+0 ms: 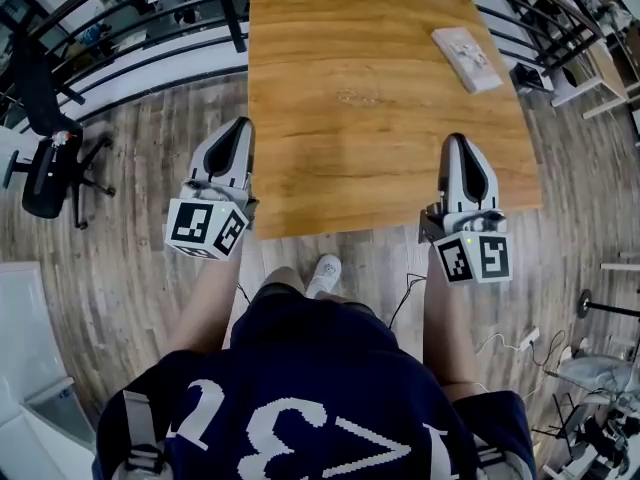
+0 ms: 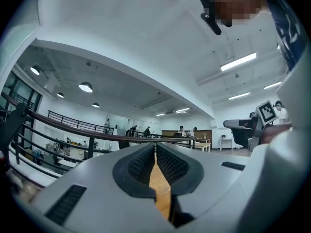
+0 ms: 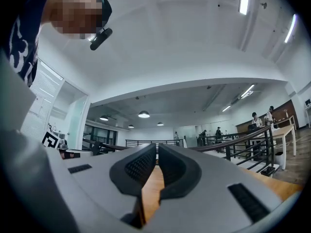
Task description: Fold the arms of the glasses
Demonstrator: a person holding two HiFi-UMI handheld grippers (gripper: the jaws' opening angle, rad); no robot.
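Note:
On the wooden table (image 1: 300,58) a faint pale outline, seemingly clear-framed glasses (image 1: 357,97), lies near the middle; I cannot tell how its arms stand. My left gripper (image 1: 240,126) hovers at the table's near left corner, pointing along it, shut and empty. My right gripper (image 1: 456,140) hangs over the near right part of the table, also shut with nothing in it. Both are well short of the glasses. In the left gripper view the jaws (image 2: 155,147) meet at their tips above the wood. The right gripper view shows the same (image 3: 157,147).
A pale flat pack (image 1: 467,58) lies at the table's far right corner. A black office chair (image 1: 45,158) stands on the plank floor at the left. Black railings (image 1: 150,8) run behind the table. My shoe (image 1: 325,273) is under the near edge.

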